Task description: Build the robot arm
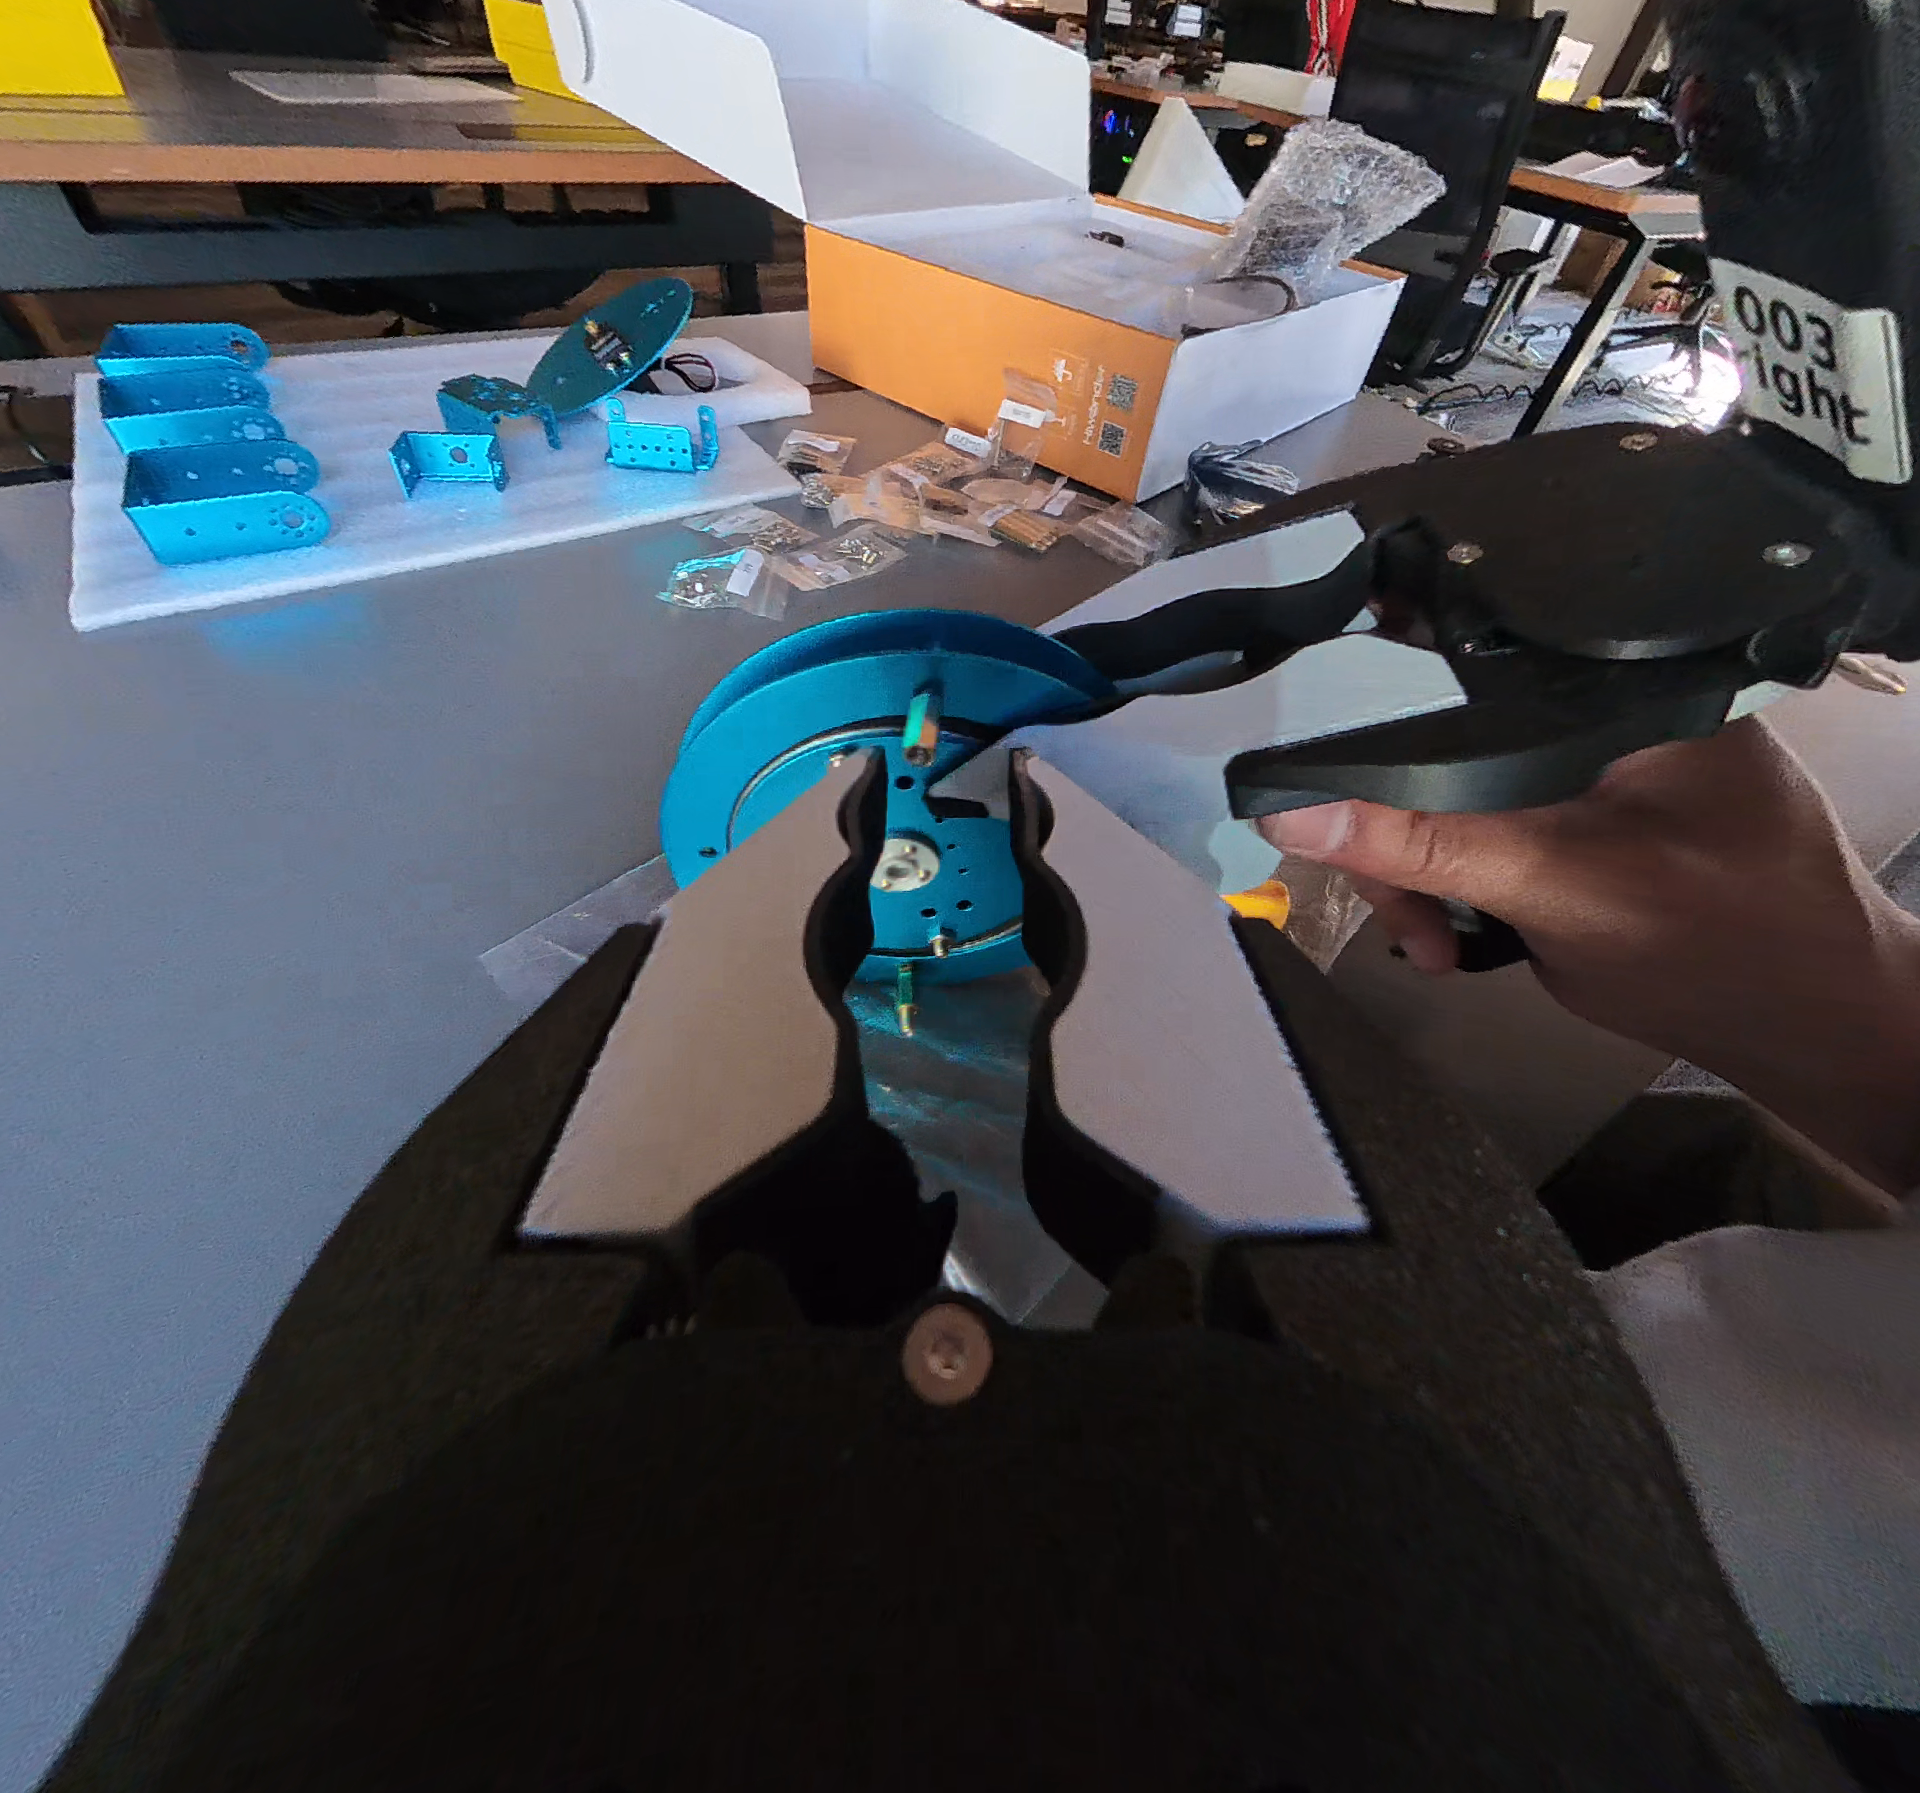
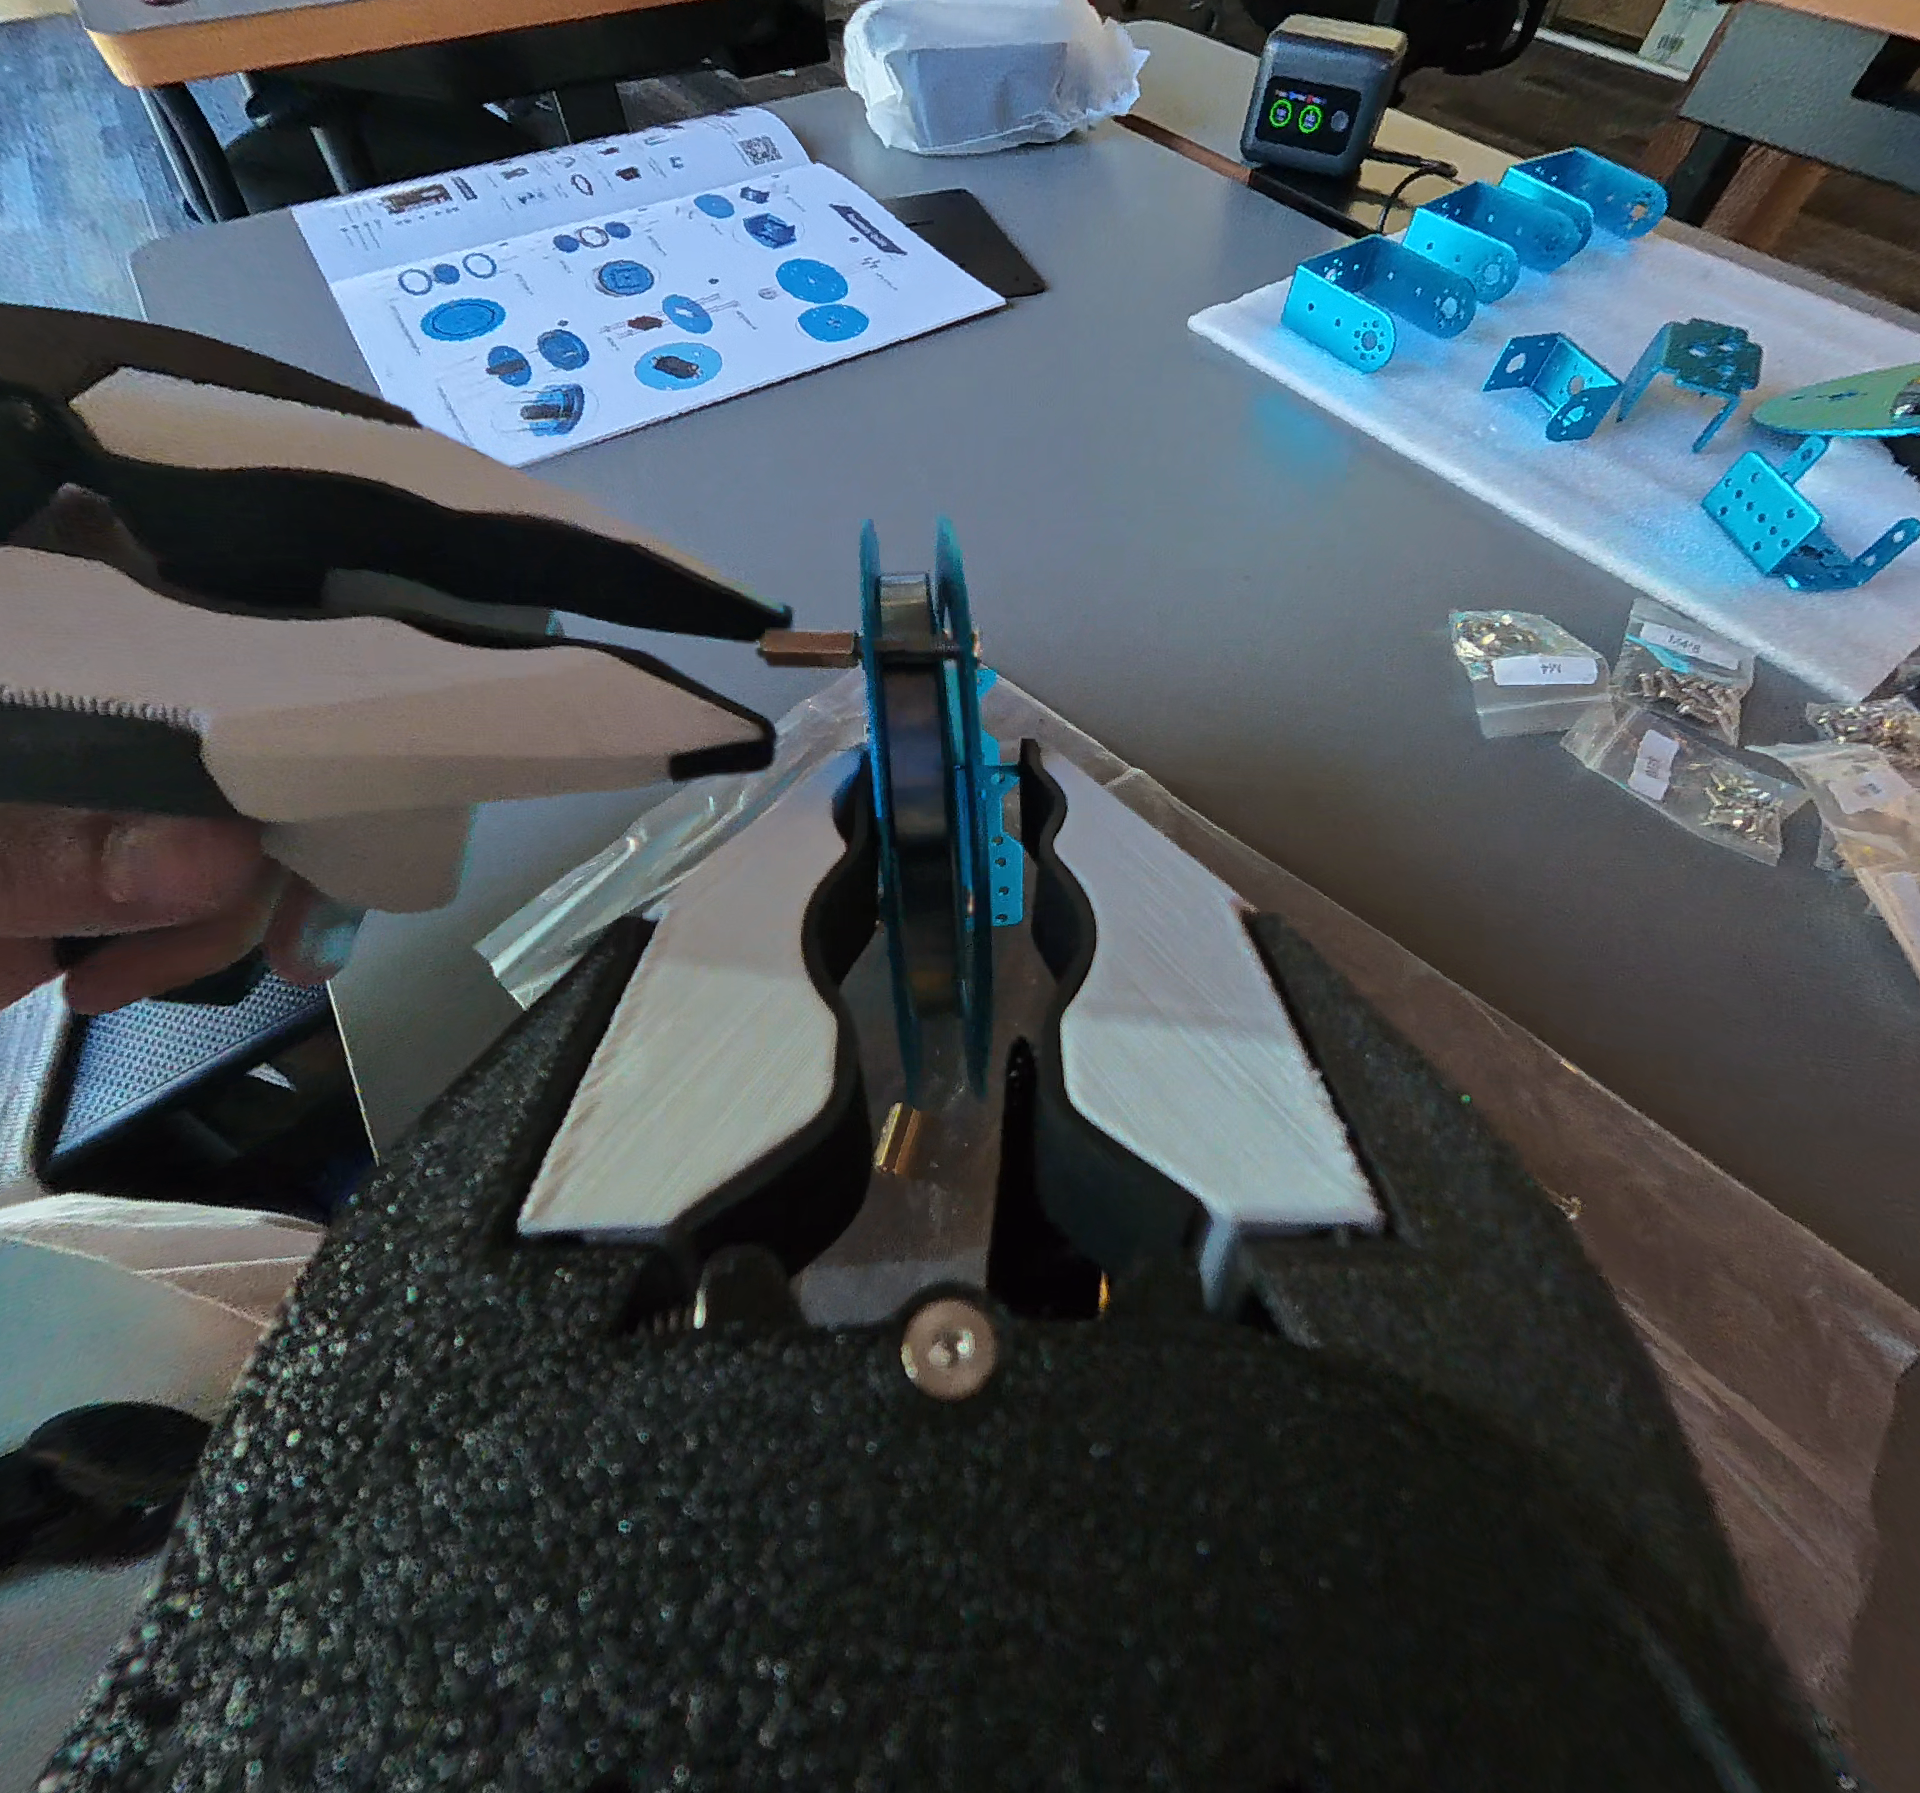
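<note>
Blue round metal assembly of two discs with a dark ring between, held upright on edge above grey table, brass standoffs projecting from one face, perforated blue bracket on the other.

wheel on edge on table, between right gripper fingers | left gripper at its left, tips about a post | booklet behind | foam sheet with brackets right | screw bags before the sheet
</note>
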